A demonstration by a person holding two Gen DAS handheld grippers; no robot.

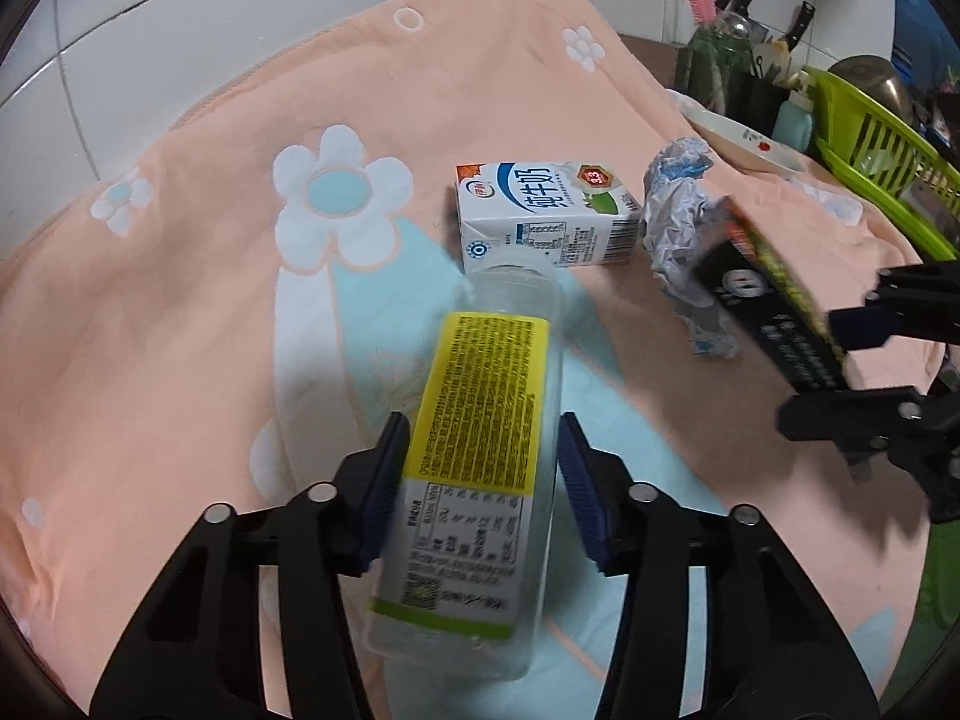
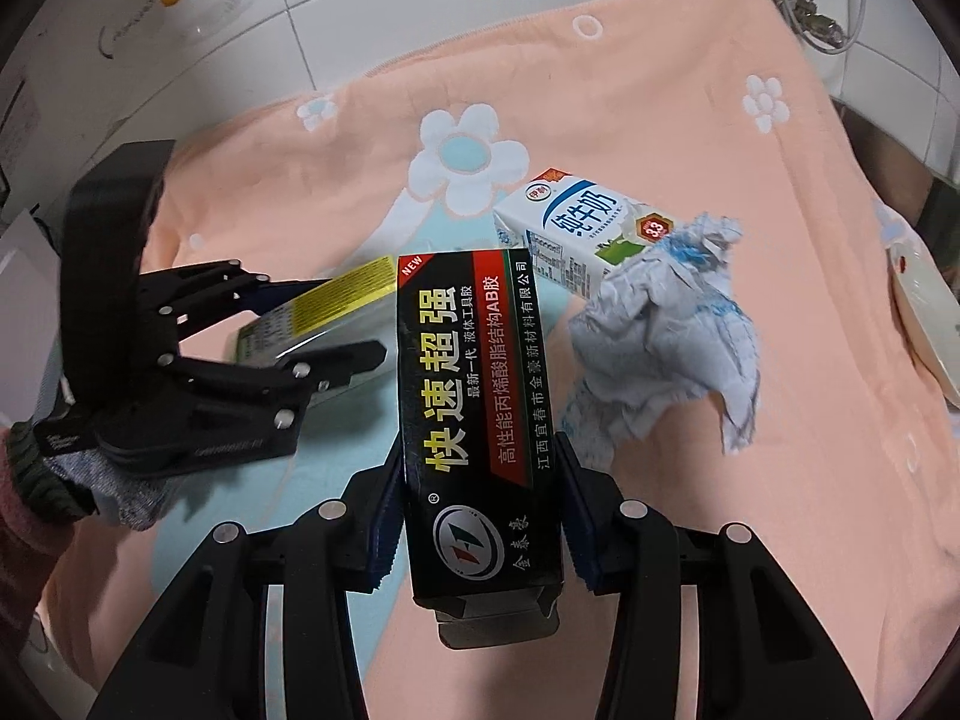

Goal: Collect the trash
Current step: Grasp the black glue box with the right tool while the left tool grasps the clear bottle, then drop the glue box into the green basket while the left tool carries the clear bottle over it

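Note:
My left gripper [image 1: 480, 468] is shut on a clear plastic bottle [image 1: 480, 420] with a yellow label, held over the peach flowered towel [image 1: 210, 300]. My right gripper [image 2: 480, 498] is shut on a black glue box [image 2: 474, 396] with yellow lettering; the box also shows in the left wrist view [image 1: 774, 306]. A white milk carton [image 1: 540, 216] lies on the towel beyond the bottle, touching a crumpled white-and-blue paper [image 1: 678, 222]. In the right wrist view the carton [image 2: 576, 228] and the paper [image 2: 654, 330] lie ahead to the right, and the left gripper [image 2: 336, 324] with the bottle [image 2: 336, 294] is at the left.
White tiled wall [image 1: 180, 30] stands behind the towel. At the right are a white dish [image 1: 744, 138], a green dish rack [image 1: 870, 138] and a holder with knives and utensils [image 1: 738, 30]. Hoses and a tap fitting [image 2: 810, 6] hang at the far right.

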